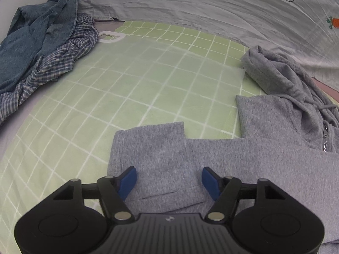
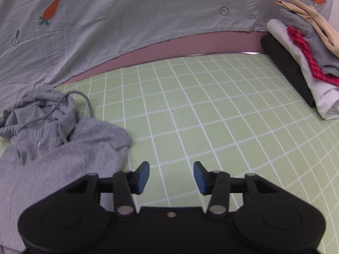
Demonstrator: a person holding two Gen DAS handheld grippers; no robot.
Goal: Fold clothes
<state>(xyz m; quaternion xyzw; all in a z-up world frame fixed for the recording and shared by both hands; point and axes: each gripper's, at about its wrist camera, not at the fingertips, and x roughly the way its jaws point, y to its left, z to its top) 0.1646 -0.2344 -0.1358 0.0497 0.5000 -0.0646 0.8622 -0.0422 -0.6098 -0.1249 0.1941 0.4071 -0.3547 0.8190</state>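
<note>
From my left wrist camera I see the left gripper (image 1: pixel 169 181) with its 2 blue pads spread wide, grasping nothing, poised over a folded-in sleeve (image 1: pixel 152 146) of the grey hoodie (image 1: pixel 264 148). The hoodie lies on the green gridded sheet (image 1: pixel 118 89), filling the lower right of this view, with its hood (image 1: pixel 273 69) bunched at the far right and a metal zipper (image 1: pixel 325 137) showing near the collar. A translucent folding board (image 1: pixel 169 69) lies flat on the sheet beyond the sleeve, its white handle cut-out (image 1: pixel 111 36) at the far end, just beside a heap of unfolded clothes on the left: a teal shirt (image 1: pixel 31 42) on top of a blue checked shirt (image 1: pixel 63 59). A pale grey cloth with carrot prints (image 1: pixel 211 10) hangs across the back. On my right wrist camera the right gripper (image 2: pixel 171 176) is likewise released, its 2 pads apart over bare green sheet (image 2: pixel 211 110), touching no garment. The hoodie (image 2: pixel 53 148) sits to its left, hood (image 2: pixel 36 108) crumpled and a drawstring (image 2: pixel 84 99) curling out onto the sheet. At the far right edge a stack of folded clothes (image 2: pixel 307 63) rests on the sheet, with black, white, red-checked, grey and beige layers. The carrot cloth (image 2: pixel 127 21) again covers the background.
</note>
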